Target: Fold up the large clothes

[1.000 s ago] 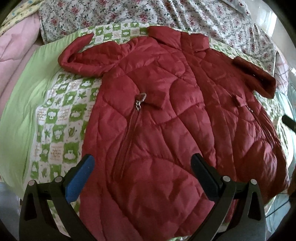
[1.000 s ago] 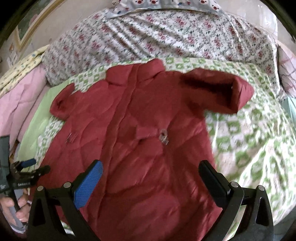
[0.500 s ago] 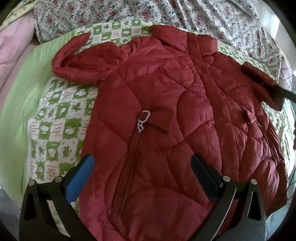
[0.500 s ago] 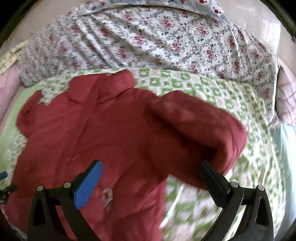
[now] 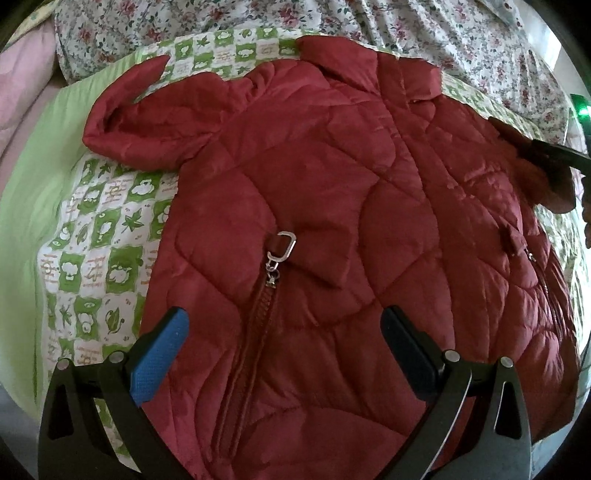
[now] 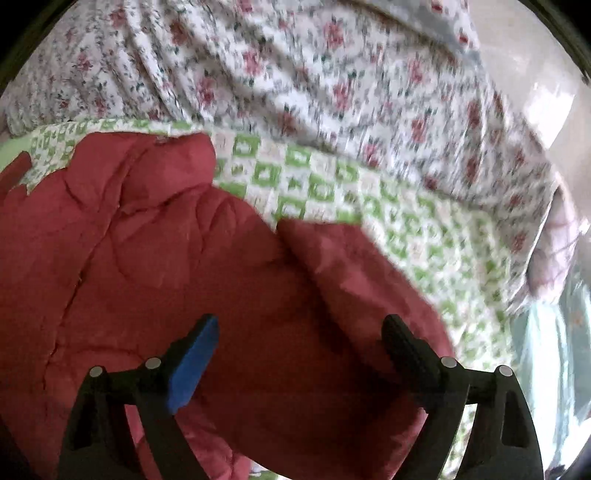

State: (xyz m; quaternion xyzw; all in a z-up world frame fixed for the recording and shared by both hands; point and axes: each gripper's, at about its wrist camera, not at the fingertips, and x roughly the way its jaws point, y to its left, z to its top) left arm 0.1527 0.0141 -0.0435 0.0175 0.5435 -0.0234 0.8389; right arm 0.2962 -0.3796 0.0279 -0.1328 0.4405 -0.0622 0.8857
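A dark red quilted jacket (image 5: 332,192) lies spread flat, front up, on a green-and-white checkered blanket (image 5: 107,236). Its collar (image 5: 365,70) points away, its left sleeve (image 5: 147,110) is bent up, and a silver zipper pull (image 5: 280,251) sits on the chest pocket. My left gripper (image 5: 284,328) is open and empty, hovering over the jacket's lower front. My right gripper (image 6: 299,332) is open and empty, low over the jacket's right sleeve (image 6: 354,288), close to the cloth. The right gripper's black tip also shows at the left wrist view's right edge (image 5: 557,155).
A floral quilt (image 5: 424,33) bunches behind the jacket, also in the right wrist view (image 6: 332,74). Plain green sheet (image 5: 33,177) and pink bedding (image 5: 22,85) lie to the left. A pale blue cloth (image 6: 554,350) sits at the bed's right side.
My right gripper has swung right and moved down close over the jacket's right sleeve. My left gripper has moved forward and lower over the jacket front. Both stay open.
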